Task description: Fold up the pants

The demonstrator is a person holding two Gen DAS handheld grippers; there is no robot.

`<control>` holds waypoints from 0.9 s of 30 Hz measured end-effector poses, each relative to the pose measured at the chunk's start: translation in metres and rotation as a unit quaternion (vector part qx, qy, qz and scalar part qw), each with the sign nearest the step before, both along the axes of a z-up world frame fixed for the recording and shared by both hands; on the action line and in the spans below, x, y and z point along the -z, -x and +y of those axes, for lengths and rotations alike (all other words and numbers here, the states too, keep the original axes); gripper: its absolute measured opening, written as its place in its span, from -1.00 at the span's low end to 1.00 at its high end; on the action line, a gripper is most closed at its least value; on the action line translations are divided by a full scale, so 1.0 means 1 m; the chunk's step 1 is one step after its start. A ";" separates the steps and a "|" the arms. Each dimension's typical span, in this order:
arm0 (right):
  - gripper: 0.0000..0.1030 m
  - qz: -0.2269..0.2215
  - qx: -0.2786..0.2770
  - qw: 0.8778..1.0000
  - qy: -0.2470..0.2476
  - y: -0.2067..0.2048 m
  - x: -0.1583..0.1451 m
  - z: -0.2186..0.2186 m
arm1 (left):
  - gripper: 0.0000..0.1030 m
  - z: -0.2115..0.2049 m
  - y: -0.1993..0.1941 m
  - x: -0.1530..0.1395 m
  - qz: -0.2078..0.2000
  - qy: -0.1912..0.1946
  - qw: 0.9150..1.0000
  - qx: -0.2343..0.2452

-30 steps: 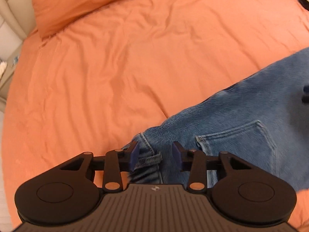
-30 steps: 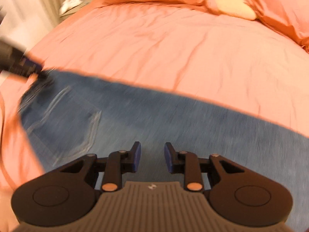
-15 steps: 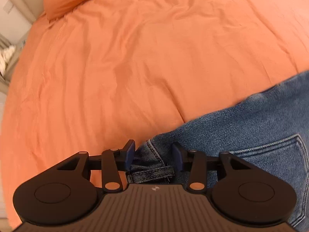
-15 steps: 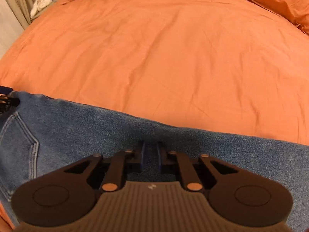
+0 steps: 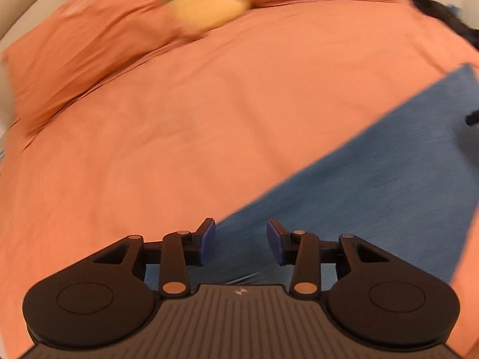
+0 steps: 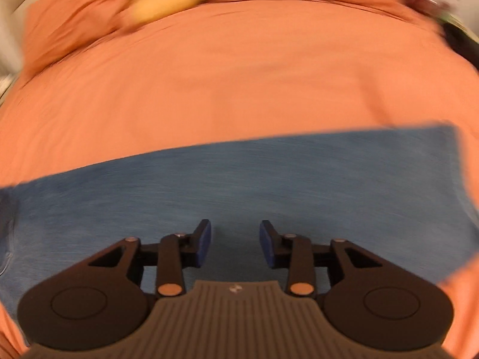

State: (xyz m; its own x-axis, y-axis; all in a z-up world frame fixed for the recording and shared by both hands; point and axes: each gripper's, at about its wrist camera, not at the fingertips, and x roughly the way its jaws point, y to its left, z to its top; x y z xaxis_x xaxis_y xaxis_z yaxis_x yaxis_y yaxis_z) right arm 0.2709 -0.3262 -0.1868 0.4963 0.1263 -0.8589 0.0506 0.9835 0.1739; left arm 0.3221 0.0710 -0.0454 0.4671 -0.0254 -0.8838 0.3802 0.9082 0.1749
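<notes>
Blue denim pants [image 6: 269, 185] are laid flat across the near part of an orange bedsheet [image 6: 227, 83], with orange pillows [image 5: 77, 59] and one yellow cushion [image 5: 206, 9] seen blurred at the far end. The left gripper [image 5: 241, 240] is held above the pants' edge with its blue-padded jaws parted and no cloth pinched between them (denim is seen only beneath the gap). The right gripper [image 6: 235, 243] is poised over the middle of the denim, its jaws opening, with nothing gripped between the pads.
</notes>
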 end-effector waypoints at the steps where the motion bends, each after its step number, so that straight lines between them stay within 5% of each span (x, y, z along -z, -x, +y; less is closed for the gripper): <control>1: -0.36 -0.001 0.018 1.000 0.000 0.008 -0.002 -0.024 | -0.08 -0.019 0.002 0.000 -0.002 0.008 1.000 0.018; 6: -0.11 0.014 0.099 0.994 -0.036 0.036 0.001 -0.135 | -0.08 -0.119 0.002 0.019 0.000 0.017 0.993 0.115; 14: -0.08 0.026 0.158 0.982 -0.099 0.041 0.034 -0.219 | -0.13 -0.255 -0.011 0.068 0.017 0.005 0.982 0.190; 20: 0.16 0.018 0.052 0.998 -0.003 0.006 0.027 -0.230 | -0.24 -0.314 -0.032 0.099 0.041 -0.019 0.972 0.231; 27: -0.04 0.073 -0.048 0.995 -0.044 -0.047 0.053 -0.248 | -0.24 -0.341 -0.046 0.127 0.071 -0.050 0.959 0.270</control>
